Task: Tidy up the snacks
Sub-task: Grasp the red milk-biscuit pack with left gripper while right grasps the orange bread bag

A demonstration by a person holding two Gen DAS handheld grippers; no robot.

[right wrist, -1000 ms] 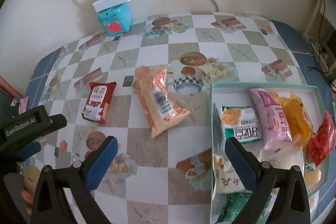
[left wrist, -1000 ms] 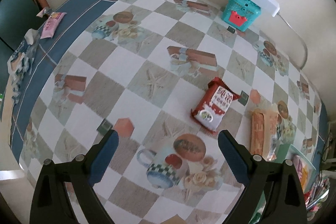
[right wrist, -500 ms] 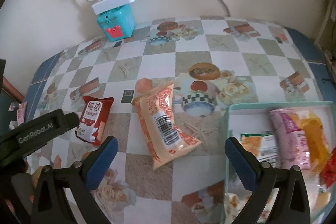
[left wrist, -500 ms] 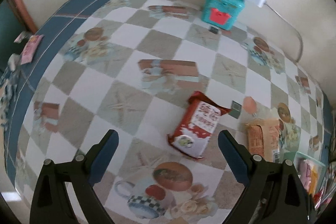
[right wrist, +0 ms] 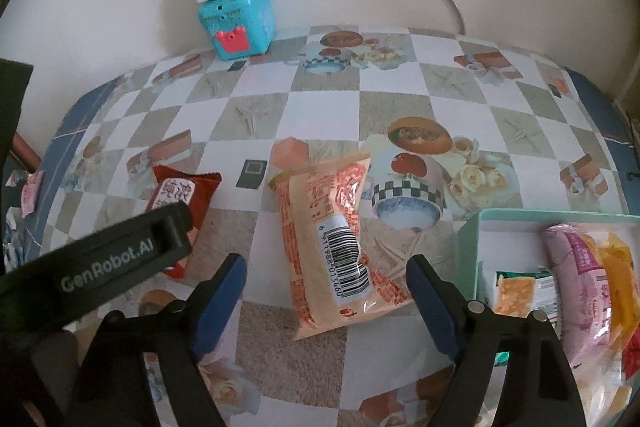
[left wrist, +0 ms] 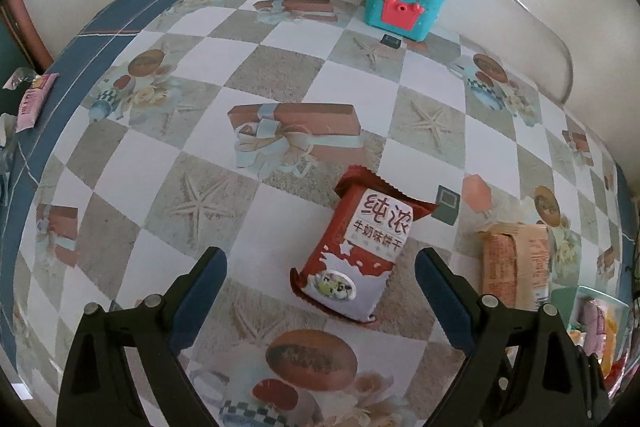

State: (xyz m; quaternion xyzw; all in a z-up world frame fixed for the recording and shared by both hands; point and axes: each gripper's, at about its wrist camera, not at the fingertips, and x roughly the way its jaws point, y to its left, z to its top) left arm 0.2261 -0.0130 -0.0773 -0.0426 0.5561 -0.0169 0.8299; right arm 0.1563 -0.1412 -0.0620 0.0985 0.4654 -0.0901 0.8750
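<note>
Orange snack packet [right wrist: 336, 247] lies on the checkered tablecloth [right wrist: 400, 99], long axis near-to-far, barcode up, between the right gripper's [right wrist: 326, 277] closing, untouching fingers. Left gripper [left wrist: 320, 275] gapes over red "纯浓" biscuit packet [left wrist: 356, 247].

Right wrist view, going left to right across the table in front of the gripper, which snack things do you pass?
Dark red biscuit packet → orange snack bag with a barcode → mint green tray → green and yellow packet → pink snack bag.
</note>
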